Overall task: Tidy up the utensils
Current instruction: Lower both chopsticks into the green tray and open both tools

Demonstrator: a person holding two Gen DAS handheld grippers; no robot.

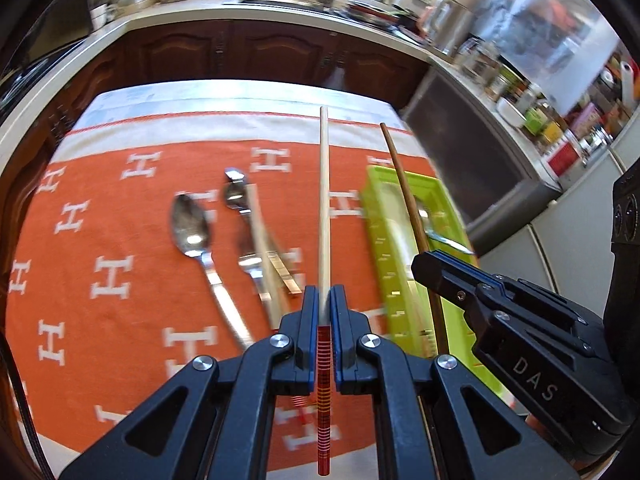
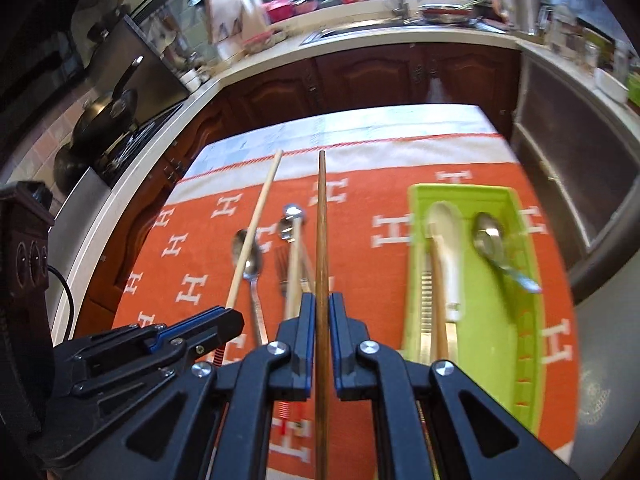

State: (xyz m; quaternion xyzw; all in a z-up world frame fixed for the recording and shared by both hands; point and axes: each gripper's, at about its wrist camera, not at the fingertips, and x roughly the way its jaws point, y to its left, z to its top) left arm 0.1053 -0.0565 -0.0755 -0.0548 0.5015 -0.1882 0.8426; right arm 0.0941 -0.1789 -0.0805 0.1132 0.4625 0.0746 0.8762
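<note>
My left gripper (image 1: 324,294) is shut on a pale chopstick (image 1: 324,200) with a red banded end, held above the orange cloth (image 1: 100,208). My right gripper (image 2: 319,300) is shut on a dark brown chopstick (image 2: 321,220); that gripper also shows in the left wrist view (image 1: 436,268). A green tray (image 2: 524,320) on the right holds a white spoon (image 2: 446,240), a metal spoon (image 2: 490,240) and chopsticks (image 2: 438,320). On the cloth lie a metal spoon (image 1: 190,228), another spoon (image 1: 236,196), a fork (image 2: 282,268) and a pale chopstick (image 1: 264,264).
The cloth covers a table that ends near dark wooden cabinets (image 1: 248,52). A counter with a sink (image 2: 360,28) runs behind. A stove with a pan (image 2: 108,116) stands at the left. A steel appliance (image 1: 472,160) and jars (image 1: 520,100) stand at the right.
</note>
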